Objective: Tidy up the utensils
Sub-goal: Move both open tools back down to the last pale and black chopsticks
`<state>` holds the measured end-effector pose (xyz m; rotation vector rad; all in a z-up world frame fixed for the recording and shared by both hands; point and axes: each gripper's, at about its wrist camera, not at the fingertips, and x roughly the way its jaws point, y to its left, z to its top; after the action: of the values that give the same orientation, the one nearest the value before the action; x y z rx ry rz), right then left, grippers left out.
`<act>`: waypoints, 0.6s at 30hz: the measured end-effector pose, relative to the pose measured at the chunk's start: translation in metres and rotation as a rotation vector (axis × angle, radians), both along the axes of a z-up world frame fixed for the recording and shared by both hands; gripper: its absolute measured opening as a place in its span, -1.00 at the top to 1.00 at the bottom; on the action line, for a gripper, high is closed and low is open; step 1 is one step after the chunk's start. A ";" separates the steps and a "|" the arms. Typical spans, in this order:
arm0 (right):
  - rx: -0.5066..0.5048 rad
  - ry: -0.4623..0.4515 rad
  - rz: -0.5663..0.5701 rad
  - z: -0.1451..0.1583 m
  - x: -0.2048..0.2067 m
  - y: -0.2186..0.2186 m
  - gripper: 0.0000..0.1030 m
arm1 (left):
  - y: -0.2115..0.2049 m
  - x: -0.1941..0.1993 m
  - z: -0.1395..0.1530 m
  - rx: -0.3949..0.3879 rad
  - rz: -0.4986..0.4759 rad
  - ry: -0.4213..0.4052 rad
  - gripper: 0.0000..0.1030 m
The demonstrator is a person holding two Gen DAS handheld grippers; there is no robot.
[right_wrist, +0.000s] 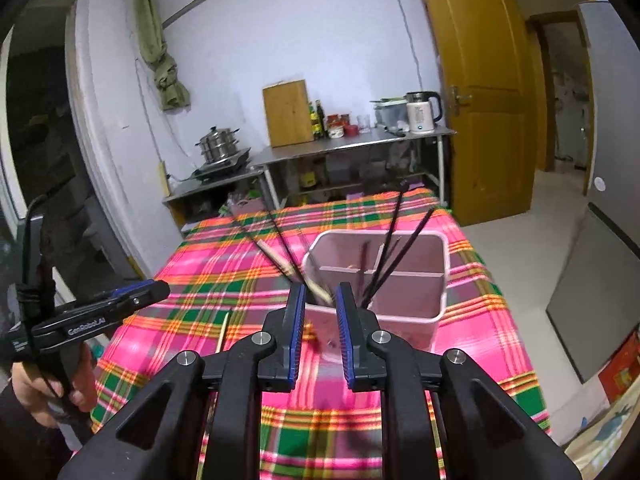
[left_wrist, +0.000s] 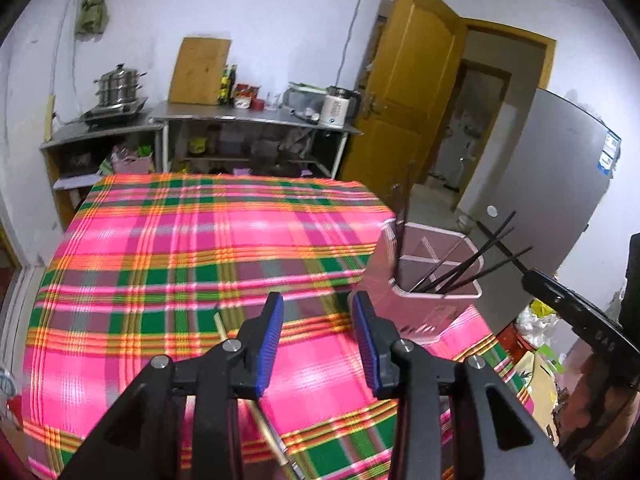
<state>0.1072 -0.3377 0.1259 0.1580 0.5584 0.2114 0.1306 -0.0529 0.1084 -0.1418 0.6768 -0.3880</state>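
Observation:
A pink divided utensil holder [right_wrist: 404, 276] stands on the plaid tablecloth; it also shows in the left wrist view [left_wrist: 424, 272]. Several black chopsticks [right_wrist: 394, 248] lean in it, also visible in the left wrist view [left_wrist: 468, 264]. A light wooden chopstick [right_wrist: 294, 272] leans blurred into its near left compartment. My right gripper [right_wrist: 322, 300] hovers just above the holder's near rim, open and empty. My left gripper [left_wrist: 318, 312] is open and empty over the cloth, left of the holder. One light chopstick [left_wrist: 264, 428] lies on the cloth beneath it, also seen in the right wrist view [right_wrist: 223, 332].
The table with the pink-green plaid cloth [left_wrist: 180, 248] fills the middle. Behind it stand steel shelves [right_wrist: 344, 148] with a steamer pot [right_wrist: 218, 146], cutting board, jars and a kettle [right_wrist: 420, 116]. A yellow door [right_wrist: 480, 92] and a grey fridge [left_wrist: 552, 184] are on the right.

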 end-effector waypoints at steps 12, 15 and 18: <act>-0.029 0.092 0.115 -0.035 0.008 0.045 0.68 | 0.033 -0.009 -0.060 0.022 0.086 0.123 0.28; -0.033 0.119 0.137 -0.045 0.012 0.052 0.68 | 0.034 -0.003 -0.078 0.034 0.097 0.159 0.28; -0.040 0.143 0.153 -0.054 0.015 0.059 0.68 | 0.035 0.005 -0.092 0.038 0.105 0.192 0.28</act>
<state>0.1223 -0.2787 0.0716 0.0914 0.7172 0.3388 0.1355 -0.0184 0.0165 -0.1797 0.8622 -0.2620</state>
